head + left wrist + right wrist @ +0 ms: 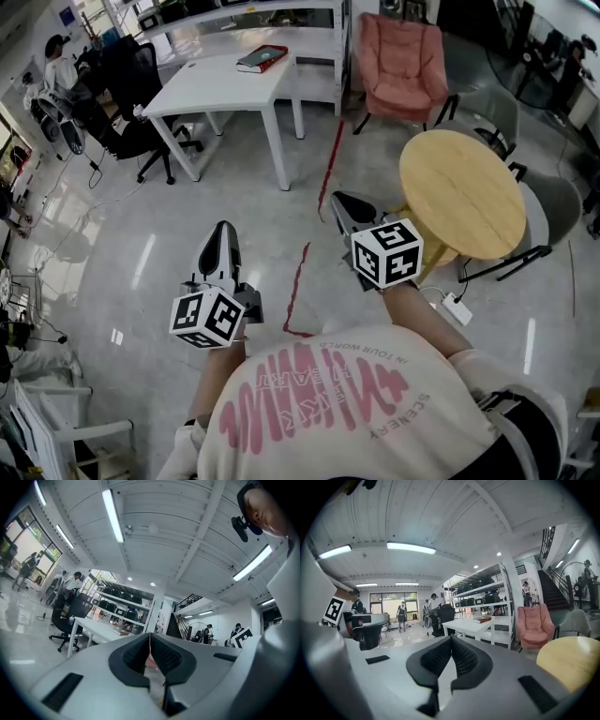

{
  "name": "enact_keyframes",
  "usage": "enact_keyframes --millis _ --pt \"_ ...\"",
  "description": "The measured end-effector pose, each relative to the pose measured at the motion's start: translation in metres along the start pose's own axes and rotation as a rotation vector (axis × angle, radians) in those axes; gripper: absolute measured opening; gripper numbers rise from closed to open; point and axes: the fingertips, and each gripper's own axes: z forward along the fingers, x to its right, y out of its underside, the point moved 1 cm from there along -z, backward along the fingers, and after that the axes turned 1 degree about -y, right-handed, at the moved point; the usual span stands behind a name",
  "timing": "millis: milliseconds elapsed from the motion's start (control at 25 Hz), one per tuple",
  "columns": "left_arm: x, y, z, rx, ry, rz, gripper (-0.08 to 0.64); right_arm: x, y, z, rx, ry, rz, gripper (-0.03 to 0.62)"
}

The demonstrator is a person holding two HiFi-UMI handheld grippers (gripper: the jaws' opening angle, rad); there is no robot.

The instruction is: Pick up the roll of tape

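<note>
No roll of tape shows in any view. In the head view my left gripper (223, 227) and right gripper (339, 197) are held out level over the glossy floor, both with nothing in them. In the left gripper view the left gripper (150, 635) has its ribbed pads meeting at the tip. The right gripper (451, 638) likewise has its pads pressed together in its own view. Both point toward a white table (211, 89) that carries a red book (262, 58).
A round wooden table (461, 192) stands just right of my right gripper, with a grey chair (553, 202) beyond it. A pink armchair (403, 58) is at the back. A black office chair (131, 94) and a seated person are far left. A red line (328, 164) marks the floor.
</note>
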Motion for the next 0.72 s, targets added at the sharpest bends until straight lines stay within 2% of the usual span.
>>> enact_keyframes --millis 200,360,560,720 --pt "-0.025 0.012 0.018 -0.041 -0.033 -0.03 0.025 0.008 0.005 0.033 -0.009 -0.02 0.027 0.015" --pt "-0.05 0.013 0.047 -0.045 -0.067 -0.051 0.025 0.032 0.003 0.072 -0.007 -0.025 0.041 0.015" --pt "-0.082 0.017 0.112 -0.026 -0.114 -0.074 0.025 0.084 -0.006 0.134 0.006 -0.028 0.051 0.015" --pt "-0.099 0.011 0.181 0.018 -0.128 -0.121 0.025 0.126 -0.023 0.191 0.001 -0.06 0.057 0.015"
